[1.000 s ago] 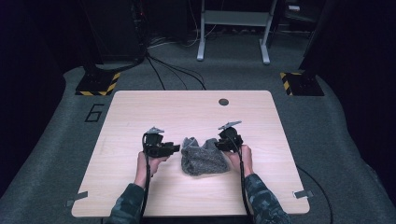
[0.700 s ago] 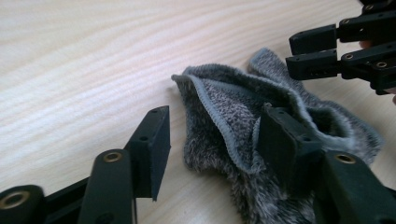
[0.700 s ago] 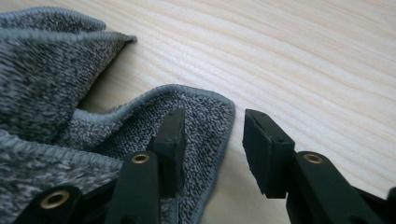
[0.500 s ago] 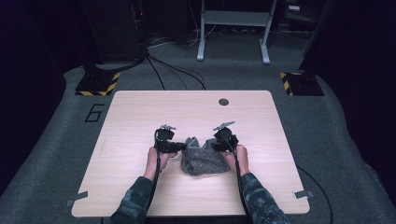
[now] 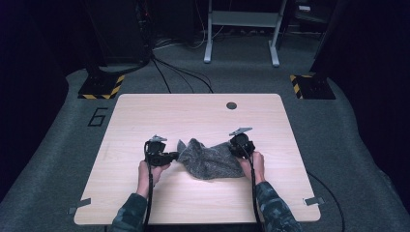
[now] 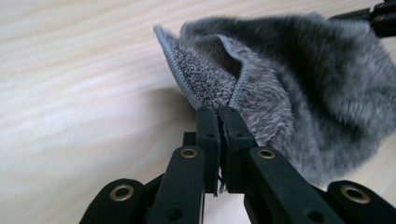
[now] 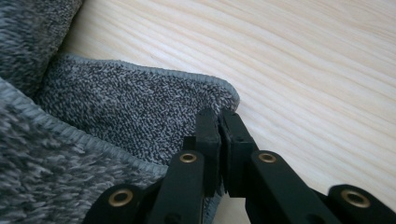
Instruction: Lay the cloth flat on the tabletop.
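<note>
Grey fluffy towel (image 5: 209, 162) is lying bunched between both grippers, left fingers (image 6: 208, 128) and right fingers (image 7: 208, 130) each clamping a hemmed edge.

A pale wooden worktop (image 5: 193, 116) stands on grey carpet (image 5: 348, 145) marked with a "6" (image 5: 98, 116). Behind it, in a dim room, black-and-yellow striped bases (image 5: 102, 87), trailing cables (image 5: 183, 77) and a grey metal frame (image 5: 241, 29) show.

My table (image 5: 145, 193) sits brightly lit from above while the room around it is dark; my gripper views blur the towel (image 6: 327, 70) at its far edge.
</note>
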### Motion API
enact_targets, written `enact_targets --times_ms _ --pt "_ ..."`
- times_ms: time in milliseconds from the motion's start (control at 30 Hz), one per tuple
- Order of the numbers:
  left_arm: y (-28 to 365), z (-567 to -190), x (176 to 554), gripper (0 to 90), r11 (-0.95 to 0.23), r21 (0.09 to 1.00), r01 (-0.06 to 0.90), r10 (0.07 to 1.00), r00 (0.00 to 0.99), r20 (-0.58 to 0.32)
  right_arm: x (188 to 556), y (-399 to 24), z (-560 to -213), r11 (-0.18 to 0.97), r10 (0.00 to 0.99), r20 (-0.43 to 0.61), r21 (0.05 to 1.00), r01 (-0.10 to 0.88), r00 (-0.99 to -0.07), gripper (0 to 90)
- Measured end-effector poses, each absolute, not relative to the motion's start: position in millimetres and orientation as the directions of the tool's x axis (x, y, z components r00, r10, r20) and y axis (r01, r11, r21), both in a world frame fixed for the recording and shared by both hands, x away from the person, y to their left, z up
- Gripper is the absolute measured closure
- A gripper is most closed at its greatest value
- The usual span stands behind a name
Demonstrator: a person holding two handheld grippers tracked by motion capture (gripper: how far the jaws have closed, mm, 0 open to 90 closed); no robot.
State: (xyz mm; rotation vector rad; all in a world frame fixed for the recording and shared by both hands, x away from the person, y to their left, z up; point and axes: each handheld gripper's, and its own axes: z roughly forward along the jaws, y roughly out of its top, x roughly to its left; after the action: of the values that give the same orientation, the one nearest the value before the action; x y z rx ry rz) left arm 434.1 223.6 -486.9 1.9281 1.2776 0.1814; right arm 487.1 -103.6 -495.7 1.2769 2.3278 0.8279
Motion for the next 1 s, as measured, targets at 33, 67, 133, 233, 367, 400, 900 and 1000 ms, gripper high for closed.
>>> enact_targets --times_ms 33,67,133,233,367,400,900,1000 --pt "227.5 -488.1 430.1 87.5 -0.181 0.678 0.713 0.828 0.483 -0.286 485.5 -106.2 -495.4 0.418 0.851 -0.033 0.646 0.639 -0.523 87.0" --pt "227.5 -488.1 430.1 87.5 -0.181 0.678 0.713 0.828 0.483 -0.286 485.5 -106.2 -495.4 0.418 0.851 -0.033 0.646 0.639 -0.523 87.0" --pt "234.3 -492.2 421.7 87.5 -0.189 0.664 0.724 0.832 0.477 -0.283 482.8 -110.4 -495.9 0.412 0.856 -0.036 0.648 0.64 -0.515 86.9" --pt "244.6 -499.5 409.7 87.5 -0.198 0.637 0.745 0.833 0.471 -0.291 480.9 -115.7 -497.6 0.413 0.857 -0.038 0.646 0.642 -0.514 86.7" --pt "254.3 -505.5 400.2 85.2 -0.222 0.596 0.772 0.827 0.473 -0.304 480.8 -116.5 -500.5 0.419 0.851 -0.027 0.635 0.649 -0.524 84.8" --pt "256.4 -504.1 399.2 74.3 -0.239 0.582 0.777 0.831 0.474 -0.291 481.1 -114.1 -500.8 0.433 0.847 -0.038 0.629 0.645 -0.531 81.1" --pt "244.9 -489.5 451.0 43.4 -0.227 0.595 0.771 0.893 0.409 -0.189 497.5 -113.1 -494.1 0.386 0.865 0.002 0.635 0.669 -0.501 56.7" --pt "239.6 -495.1 454.9 43.4 -0.24 0.584 0.775 0.902 0.4 -0.161 499.5 -110.7 -497.7 0.385 0.866 0.004 0.632 0.673 -0.5 54.1"
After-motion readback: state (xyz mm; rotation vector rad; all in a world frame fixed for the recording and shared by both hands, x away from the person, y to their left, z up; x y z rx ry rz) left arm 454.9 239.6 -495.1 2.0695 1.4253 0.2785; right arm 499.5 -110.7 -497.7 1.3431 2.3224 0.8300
